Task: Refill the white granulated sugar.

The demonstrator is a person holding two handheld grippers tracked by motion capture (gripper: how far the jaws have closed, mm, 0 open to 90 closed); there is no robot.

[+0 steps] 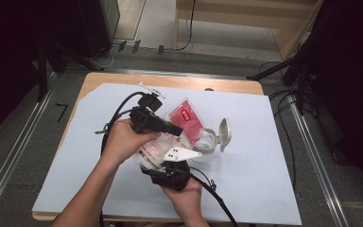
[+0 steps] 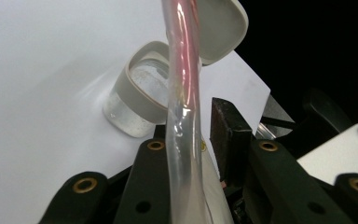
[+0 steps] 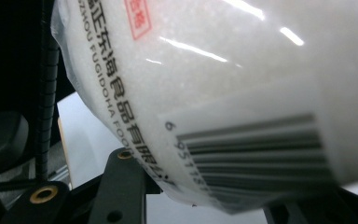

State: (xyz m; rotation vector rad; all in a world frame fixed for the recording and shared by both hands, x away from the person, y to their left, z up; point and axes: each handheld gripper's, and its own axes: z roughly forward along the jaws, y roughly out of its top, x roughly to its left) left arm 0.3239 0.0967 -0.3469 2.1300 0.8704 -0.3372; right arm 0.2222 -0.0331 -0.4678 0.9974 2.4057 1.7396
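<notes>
In the high view, both forearms come in from the bottom and meet over the middle of the white sheet (image 1: pixel 246 156) that covers the table. The left hand (image 1: pixel 123 138) is raised and bent at the wrist, pointing the left gripper (image 1: pixel 172 128) toward the right, onto the upper part of a clear bag (image 1: pixel 189 120) with a red label. The right hand (image 1: pixel 182 189) sits lower and nearer, palm up under the right gripper (image 1: pixel 168 163), which points away from the person into the bag's lower end. The bag tilts between the two, its top over a clear jar (image 1: pixel 207 144) whose flip lid (image 1: pixel 224 132) stands open. In the left gripper view, the bag's (image 2: pixel 182 140) thin sealed edge runs upright between the black jaws; the left gripper (image 2: pixel 200 154) looks eased off it, with a gap showing on the right side, though the angle makes contact on the left hard to judge. The jar (image 2: pixel 137 100) stands just behind on the sheet (image 2: pixel 42 93). In the right gripper view, the bag (image 3: pixel 223 93), full of white grains and bearing a barcode, rests in the right gripper (image 3: pixel 200 196), whose jaws clasp its bulging bottom.
</notes>
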